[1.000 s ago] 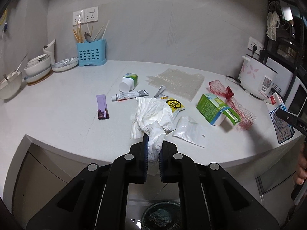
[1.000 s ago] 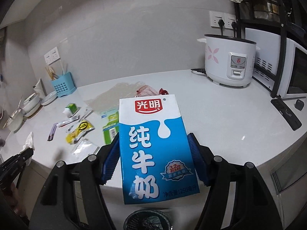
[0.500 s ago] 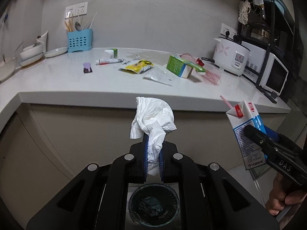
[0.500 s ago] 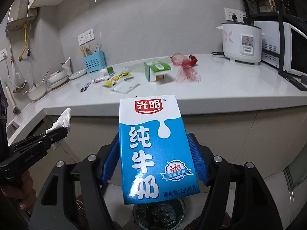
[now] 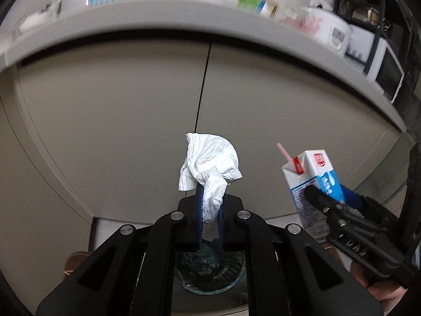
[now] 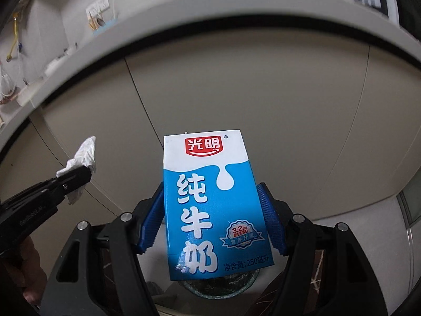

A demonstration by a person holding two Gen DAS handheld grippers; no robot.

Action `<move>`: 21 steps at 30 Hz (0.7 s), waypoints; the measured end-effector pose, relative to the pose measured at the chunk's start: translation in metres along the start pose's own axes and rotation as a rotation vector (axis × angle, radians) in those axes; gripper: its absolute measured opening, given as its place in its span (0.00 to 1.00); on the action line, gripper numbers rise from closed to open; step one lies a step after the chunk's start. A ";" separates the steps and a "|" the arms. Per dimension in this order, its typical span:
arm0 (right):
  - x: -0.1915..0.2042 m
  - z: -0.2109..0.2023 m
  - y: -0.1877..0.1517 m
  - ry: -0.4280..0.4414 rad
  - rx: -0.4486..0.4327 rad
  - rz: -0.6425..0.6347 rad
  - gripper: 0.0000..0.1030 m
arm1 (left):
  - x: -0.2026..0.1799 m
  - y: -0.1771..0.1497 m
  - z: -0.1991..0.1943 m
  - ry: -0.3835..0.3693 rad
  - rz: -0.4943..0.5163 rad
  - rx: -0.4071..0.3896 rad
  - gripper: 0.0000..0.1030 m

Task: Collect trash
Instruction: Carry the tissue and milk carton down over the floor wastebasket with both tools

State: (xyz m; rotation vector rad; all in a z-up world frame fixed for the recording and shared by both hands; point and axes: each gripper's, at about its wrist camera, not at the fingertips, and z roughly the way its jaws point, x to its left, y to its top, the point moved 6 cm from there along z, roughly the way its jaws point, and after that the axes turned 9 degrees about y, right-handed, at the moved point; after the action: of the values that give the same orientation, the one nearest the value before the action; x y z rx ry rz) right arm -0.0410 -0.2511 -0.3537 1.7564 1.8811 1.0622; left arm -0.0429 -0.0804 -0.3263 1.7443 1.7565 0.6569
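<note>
Tissue (image 5: pixel 210 166) fills the middle of my left wrist view: white and crumpled, its lower tail is clamped between my left fingers (image 5: pixel 198 210), and the rest billows up above the left gripper (image 5: pixel 209 210). Straight below that gripper sits the trash bin (image 5: pixel 210 273), round, lined with a dark bag, its mouth partly hidden by my own black frame. Behind the tissue stand the beige cabinet doors (image 5: pixel 131 118), and above them curves the grey edge of the tabletop (image 5: pixel 163 13), where the things on top are too blurred to name apart from a green box (image 5: pixel 248 1) and a white rice cooker (image 5: pixel 330 30). To the right in this view my right gripper (image 5: pixel 326 200) holds the milk carton (image 5: pixel 310 179) upright, a pink straw (image 5: pixel 284 152) poking from its top corner. In the right wrist view, the blue-and-white milk carton (image 6: pixel 214 202) stands squarely in front of me, gripped on both sides by the blue pads (image 6: pixel 151 216) of my right gripper (image 6: pixel 210 218), its fingers closed against the carton's flanks. Under the carton's base I can see the rim of the trash bin (image 6: pixel 223 287). Off to the left, my left gripper (image 6: pixel 79 181) reaches in with the tissue (image 6: pixel 84 155) sticking up past its tip, in front of the cabinet doors (image 6: pixel 263 79).
</note>
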 end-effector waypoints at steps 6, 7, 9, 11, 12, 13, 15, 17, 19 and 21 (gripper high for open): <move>-0.018 0.073 -0.047 -0.040 0.142 0.055 0.63 | 0.005 -0.037 0.074 0.018 -0.013 0.111 0.08; -0.021 0.084 -0.054 -0.052 0.163 0.055 0.63 | 0.005 -0.043 0.085 0.015 -0.016 0.130 0.08; -0.026 0.104 -0.067 -0.060 0.203 0.072 0.63 | 0.005 -0.056 0.106 0.012 -0.020 0.163 0.08; -0.031 0.121 -0.079 -0.066 0.248 0.090 0.63 | 0.003 -0.067 0.126 0.008 -0.021 0.196 0.08; -0.033 0.131 -0.084 -0.070 0.272 0.092 0.63 | 0.002 -0.074 0.136 0.007 -0.022 0.216 0.08; -0.035 0.138 -0.089 -0.076 0.291 0.088 0.63 | 0.001 -0.079 0.145 0.006 -0.020 0.236 0.08; -0.039 0.151 -0.096 -0.084 0.320 0.088 0.63 | -0.001 -0.090 0.163 0.000 -0.015 0.277 0.08; -0.044 0.165 -0.102 -0.091 0.354 0.105 0.63 | -0.005 -0.100 0.180 -0.013 0.001 0.308 0.08; -0.050 0.175 -0.108 -0.098 0.384 0.118 0.63 | -0.009 -0.111 0.195 -0.025 0.026 0.334 0.08; -0.055 0.184 -0.112 -0.106 0.408 0.130 0.63 | -0.011 -0.126 0.209 -0.042 0.042 0.378 0.08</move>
State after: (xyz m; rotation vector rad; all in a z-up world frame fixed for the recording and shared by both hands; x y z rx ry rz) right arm 0.0193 -0.2467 -0.5673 2.1335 2.0460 0.6388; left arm 0.0127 -0.1056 -0.5628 2.0301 1.9123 0.3138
